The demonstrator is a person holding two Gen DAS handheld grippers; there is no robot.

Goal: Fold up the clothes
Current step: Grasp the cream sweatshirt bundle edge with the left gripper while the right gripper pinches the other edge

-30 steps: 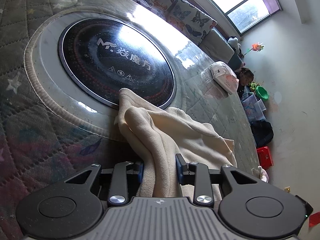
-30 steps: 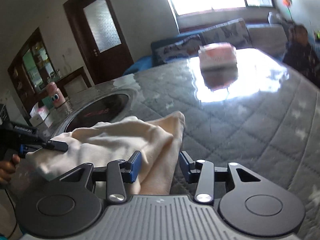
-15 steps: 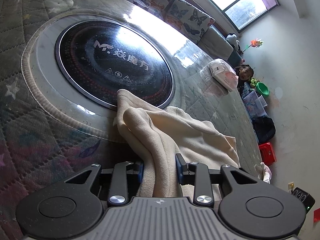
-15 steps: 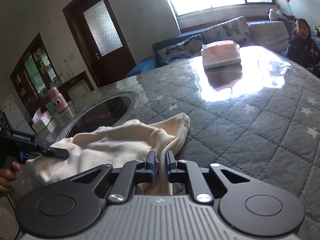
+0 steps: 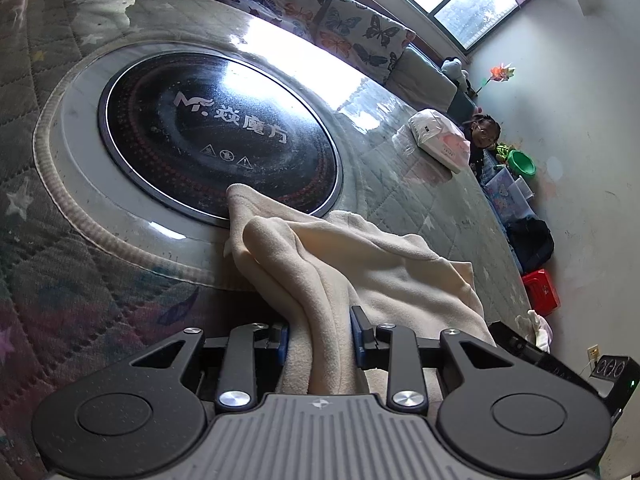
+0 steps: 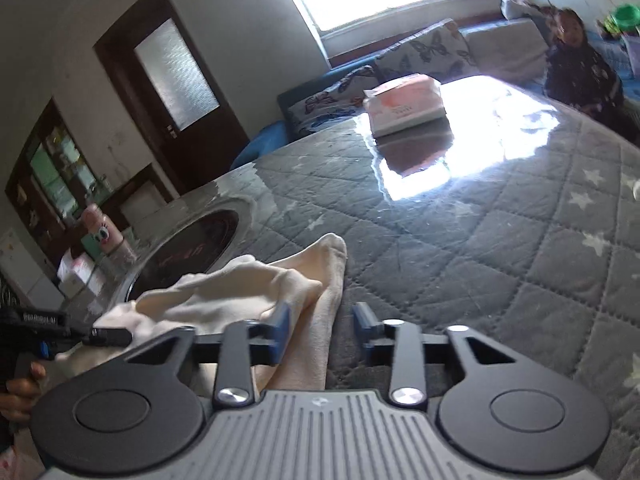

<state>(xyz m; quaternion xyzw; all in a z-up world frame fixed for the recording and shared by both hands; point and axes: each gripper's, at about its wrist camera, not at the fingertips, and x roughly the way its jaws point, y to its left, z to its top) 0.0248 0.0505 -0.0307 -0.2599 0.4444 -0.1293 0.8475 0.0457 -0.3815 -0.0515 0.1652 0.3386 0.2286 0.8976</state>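
Observation:
A cream fleece garment (image 5: pixel 360 264) lies crumpled on the quilted table cover (image 5: pixel 60 280), one end resting on the rim of the round black hotplate (image 5: pixel 220 136). My left gripper (image 5: pixel 320 328) is shut on a thick bunched fold of it, which fills the gap between the pads. In the right wrist view the garment (image 6: pixel 224 296) runs from my left gripper (image 6: pixel 114 337) to my right gripper (image 6: pixel 322 320). The right jaws are opening: the garment's edge lies against the left pad, with bare table showing before the right pad.
A pink and white tissue pack (image 6: pixel 404 104) sits on the far part of the table in the window glare. A person (image 5: pixel 484 134) is just beyond the table's far edge. A pink bottle (image 6: pixel 106 236) stands past the hotplate. A butterfly-print sofa (image 5: pixel 352 28) runs under the window.
The right jaws closed on the garment's edge half a second ago and now stand apart again. The right view has rolled a little. The left grip on the fold is unchanged.

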